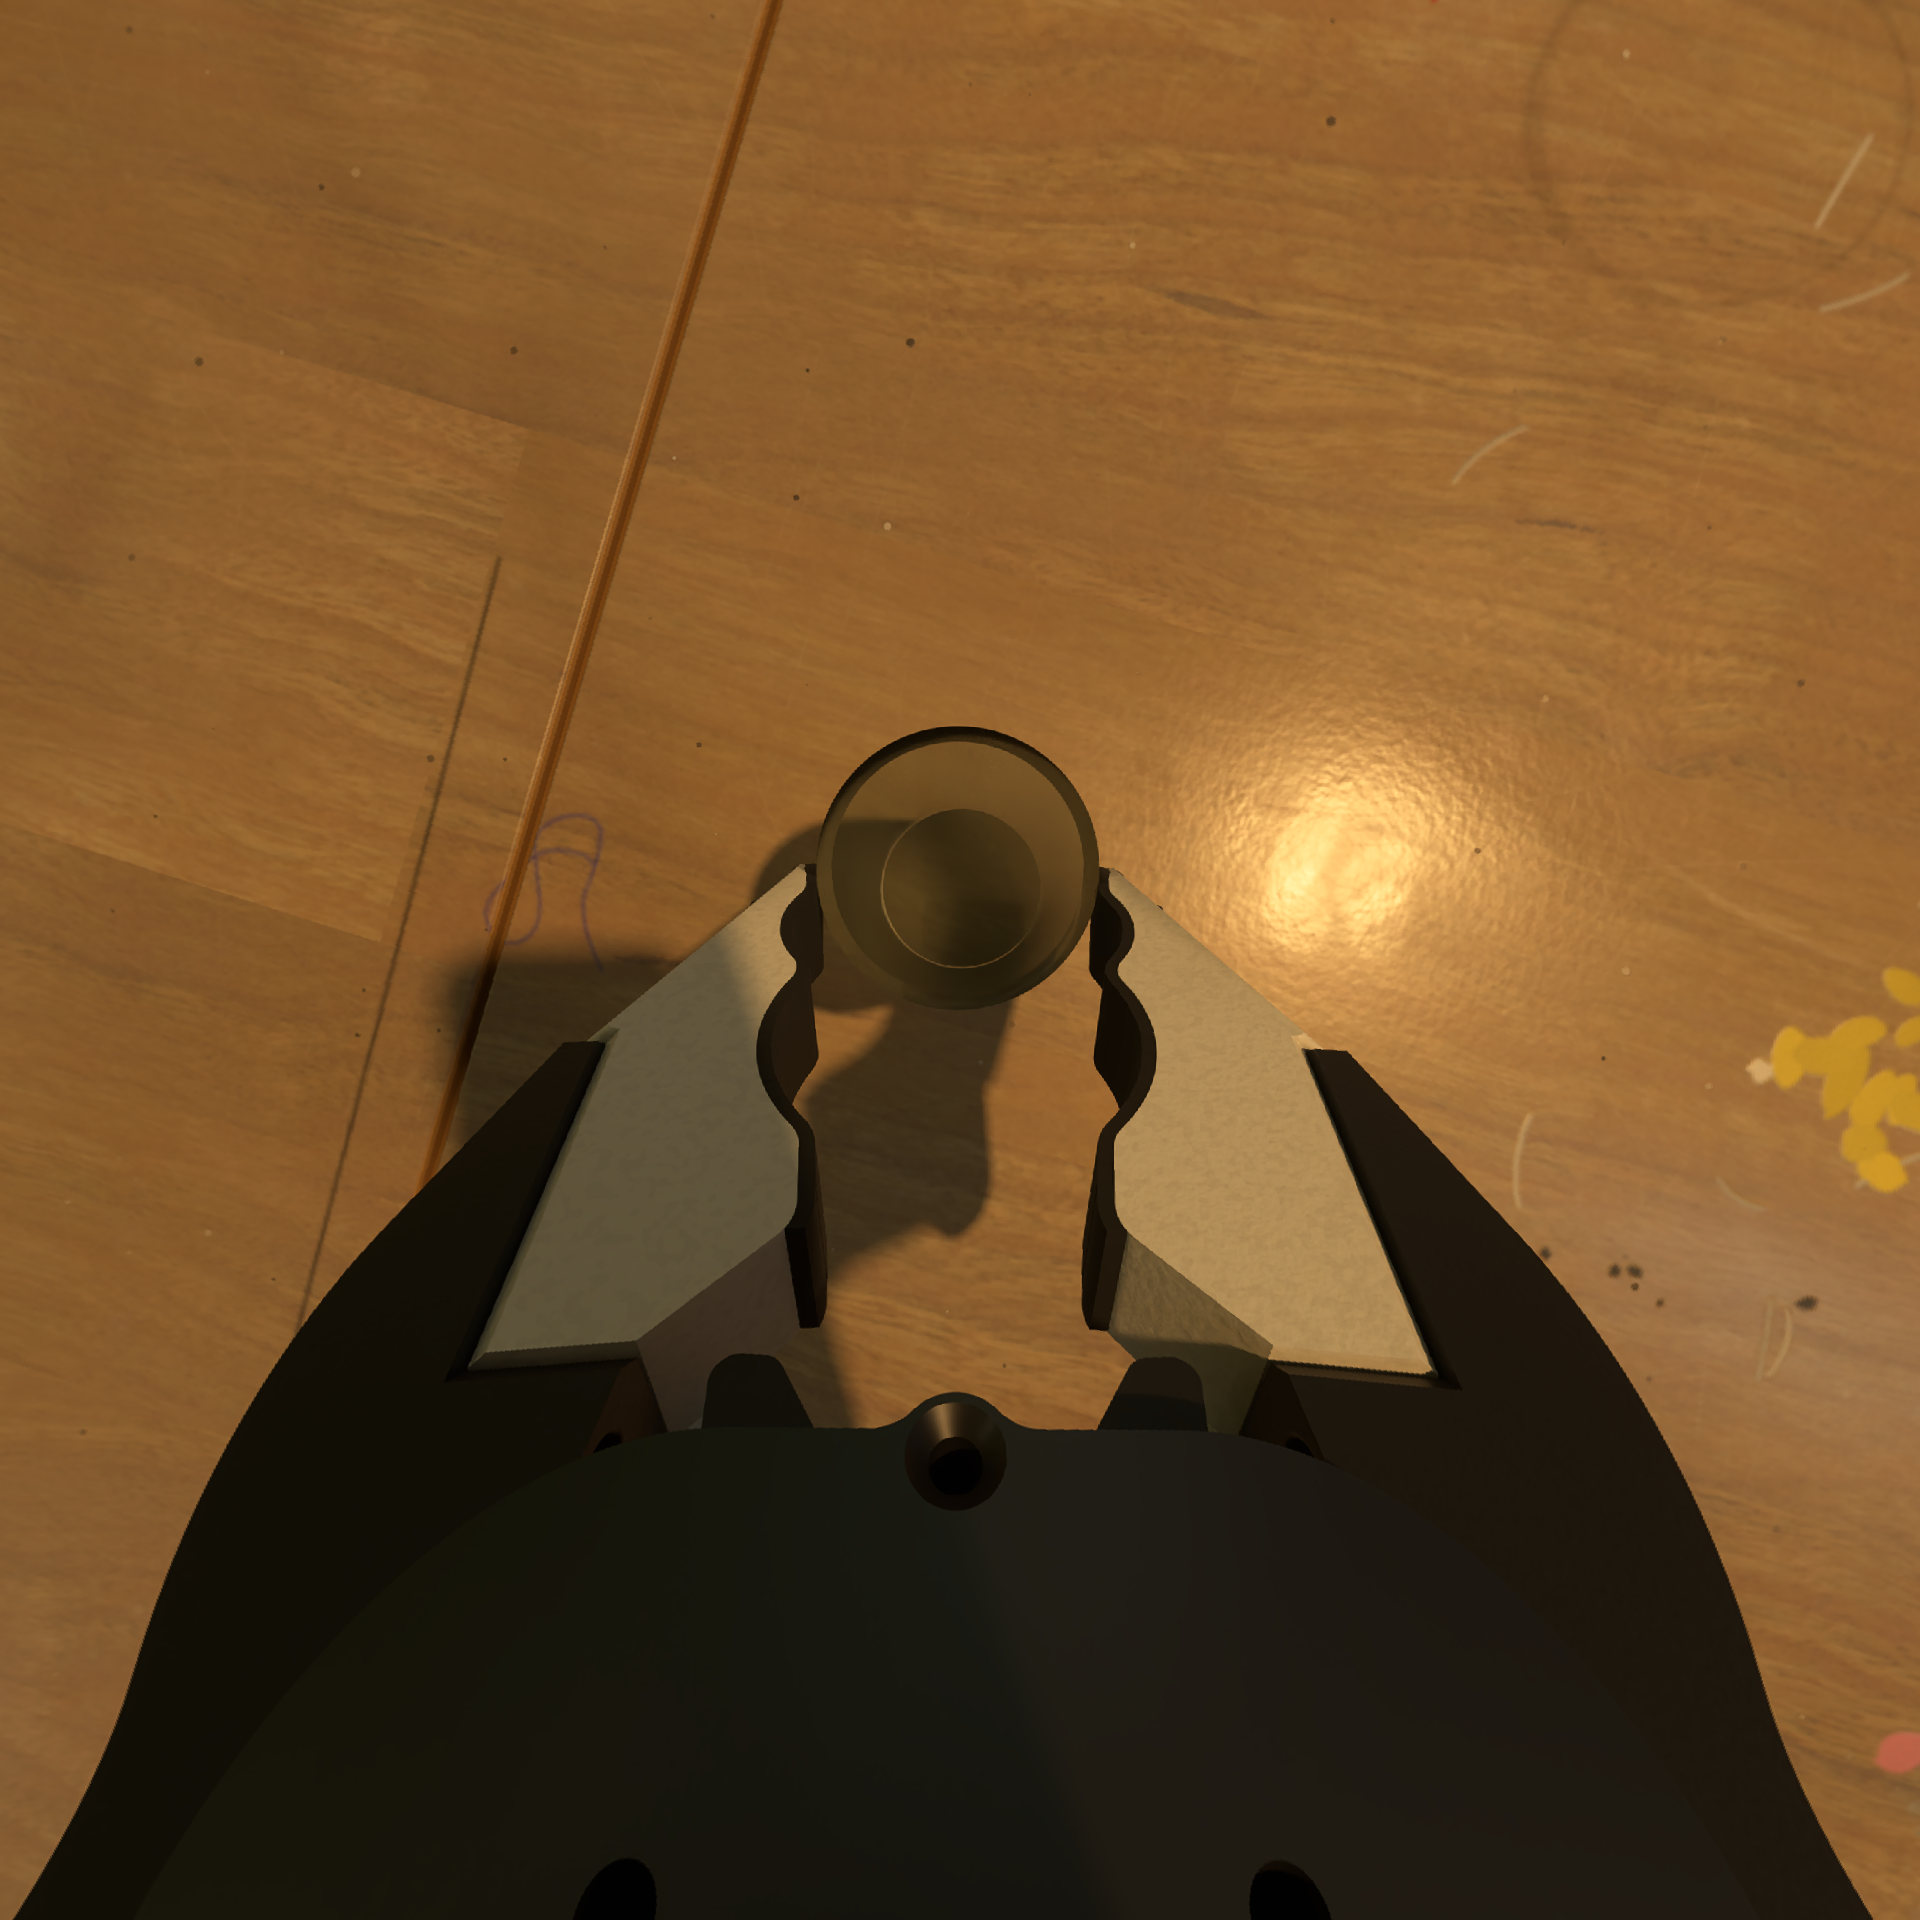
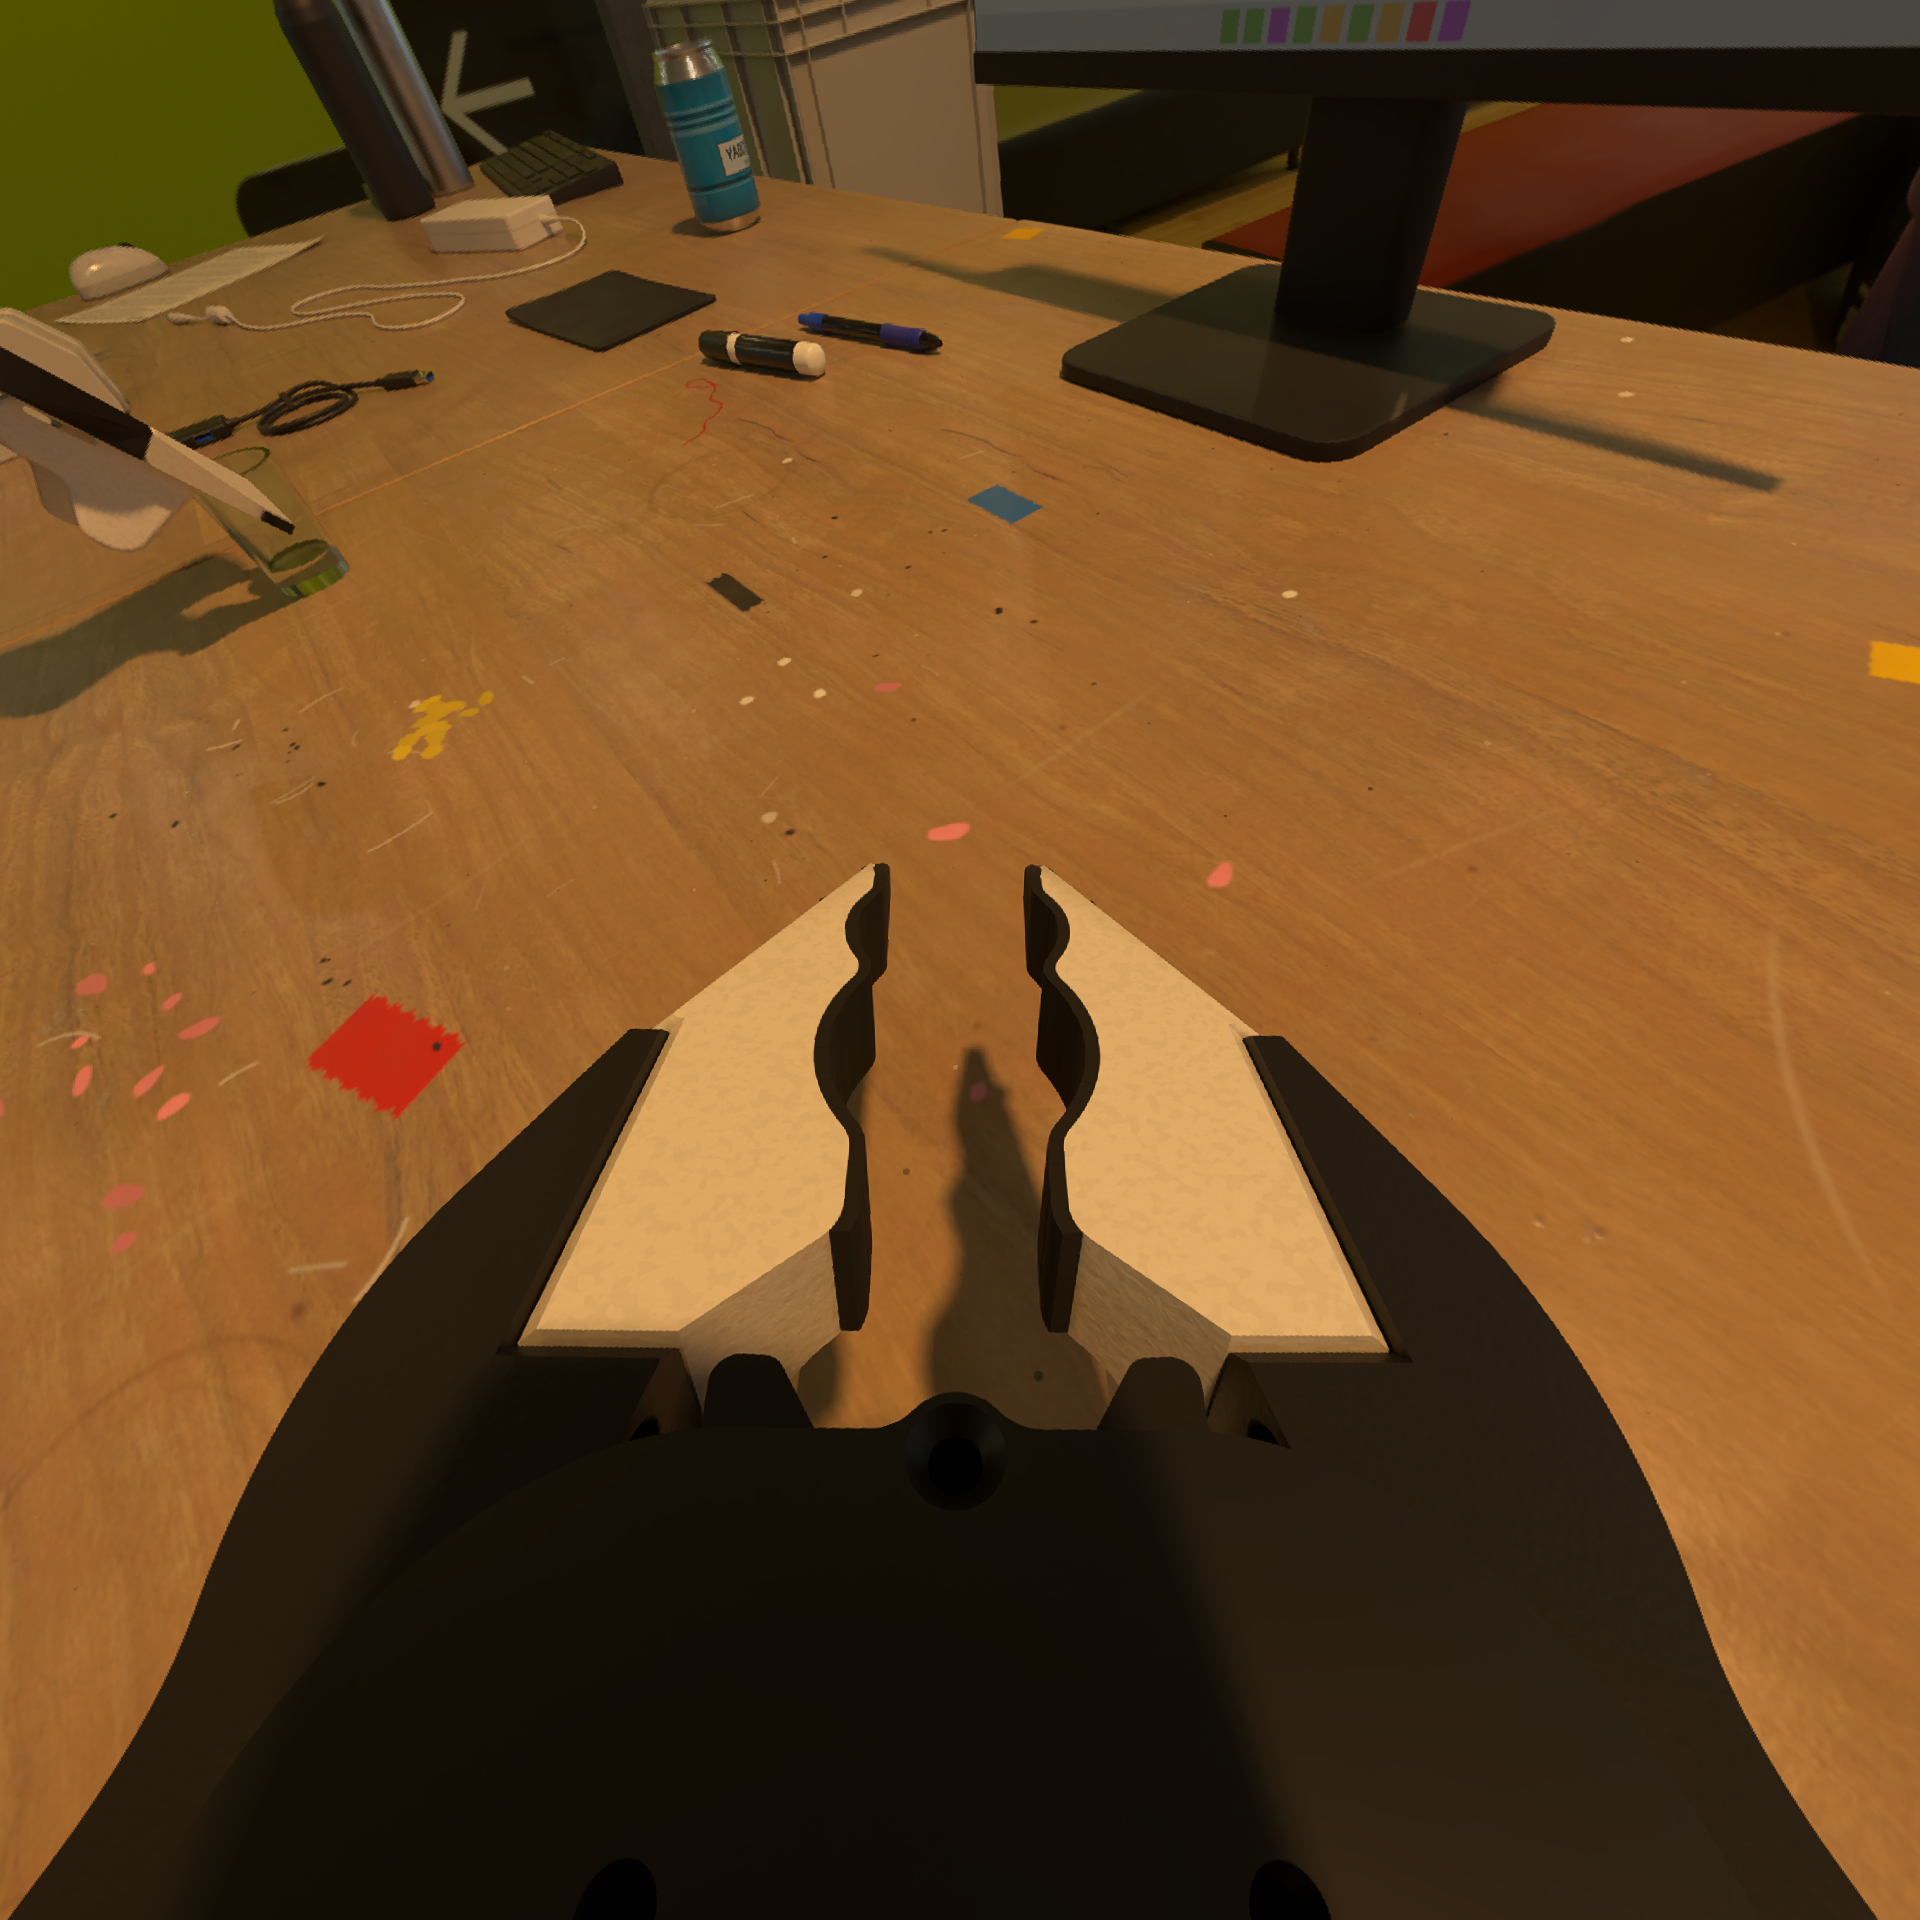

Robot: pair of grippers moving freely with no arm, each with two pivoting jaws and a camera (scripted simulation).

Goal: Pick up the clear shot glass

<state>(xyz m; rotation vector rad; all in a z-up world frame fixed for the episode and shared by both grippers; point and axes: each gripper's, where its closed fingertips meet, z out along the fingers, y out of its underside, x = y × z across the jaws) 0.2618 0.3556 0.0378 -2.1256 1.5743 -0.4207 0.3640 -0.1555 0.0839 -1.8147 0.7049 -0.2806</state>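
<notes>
The clear shot glass (image 1: 956,821) stands upright on the wooden table (image 1: 1351,468), seen from above in the left wrist view. My left gripper (image 1: 956,883) has both fingertips against the glass's sides, gripping it. I cannot tell whether the glass rests on the table or hangs just above it. The glass (image 2: 296,556) and the left gripper (image 2: 249,509) also show at the far left of the right wrist view. My right gripper (image 2: 956,873) hovers low over the table, fingers apart and empty, far from the glass.
At the back of the table are a monitor stand (image 2: 1309,353), two markers (image 2: 764,351) (image 2: 871,330), a black pad (image 2: 611,308), a teal can (image 2: 709,135), a dark bottle (image 2: 364,104), a coiled black cable (image 2: 301,403), a white charger (image 2: 486,222) and a mouse (image 2: 114,268).
</notes>
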